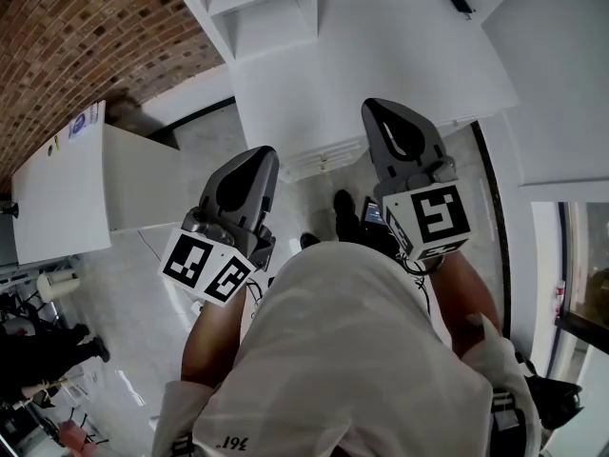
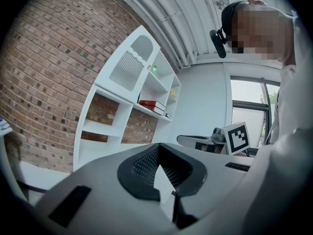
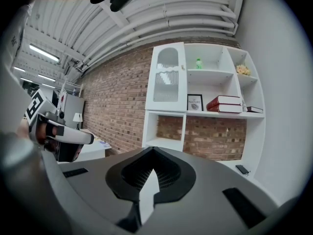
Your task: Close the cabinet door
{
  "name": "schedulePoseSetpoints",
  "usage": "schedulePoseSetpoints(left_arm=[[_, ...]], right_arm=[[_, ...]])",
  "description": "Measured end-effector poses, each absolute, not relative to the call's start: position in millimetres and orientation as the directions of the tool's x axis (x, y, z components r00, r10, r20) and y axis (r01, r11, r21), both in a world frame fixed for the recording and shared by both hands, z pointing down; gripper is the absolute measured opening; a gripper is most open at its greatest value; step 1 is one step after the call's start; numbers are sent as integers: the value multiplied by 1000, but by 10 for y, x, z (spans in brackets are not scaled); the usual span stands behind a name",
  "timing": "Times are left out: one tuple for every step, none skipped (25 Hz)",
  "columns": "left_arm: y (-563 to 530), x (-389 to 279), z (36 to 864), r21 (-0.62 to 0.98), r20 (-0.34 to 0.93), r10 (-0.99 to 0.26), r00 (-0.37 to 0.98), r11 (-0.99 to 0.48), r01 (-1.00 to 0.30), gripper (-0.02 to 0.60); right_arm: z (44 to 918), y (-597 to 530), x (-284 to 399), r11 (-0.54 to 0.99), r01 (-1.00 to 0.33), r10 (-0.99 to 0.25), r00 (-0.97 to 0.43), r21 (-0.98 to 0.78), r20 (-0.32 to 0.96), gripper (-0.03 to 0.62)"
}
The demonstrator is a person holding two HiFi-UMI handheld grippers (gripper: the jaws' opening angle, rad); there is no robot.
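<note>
Brick wall [image 3: 117, 106] backs the cabinet [image 3: 205, 113] (door [image 3: 167, 80] looks shut); left gripper [image 2: 159, 174] and right gripper [image 3: 149, 181] sit pressed together, empty.

left gripper [image 2: 160, 175]: jaws pressing together, empty | cabinet door [image 2: 131, 65] hanging far left on shelf unit [image 2: 93, 126] | red books [image 2: 152, 104] lying to its right

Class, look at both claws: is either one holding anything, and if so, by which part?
Nothing is held. The left claw and the right claw are both shut with nothing between their jaws.
</note>
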State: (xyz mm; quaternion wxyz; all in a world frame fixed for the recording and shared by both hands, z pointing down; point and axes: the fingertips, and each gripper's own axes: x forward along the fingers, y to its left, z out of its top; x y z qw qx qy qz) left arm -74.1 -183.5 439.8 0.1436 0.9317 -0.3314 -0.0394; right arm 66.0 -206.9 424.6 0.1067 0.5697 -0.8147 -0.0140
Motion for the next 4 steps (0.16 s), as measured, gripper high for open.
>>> schedulePoseSetpoints(left_arm=[[-1835,-734,4401,293,22,-628,778,-740,-605,8],[-1837,-726,4406,293,22,-626,779,-741,-604,8],[-1839,-717,4414,293,23,-625,780,-742,-603,8],[-1842,-709,4423,294,24,-624,781,-742,-602,8]], right_arm=[[4250,-2072,659,352,-925,-931,-329,146,158,26],[4254,-2076,659,353,-924,-930,-331,148,158,26],[4258,-2081,658,355,-922,-930,-332,151,159,26],[4263,-2086,658,357,-921,-929,-333,155,160,26]])
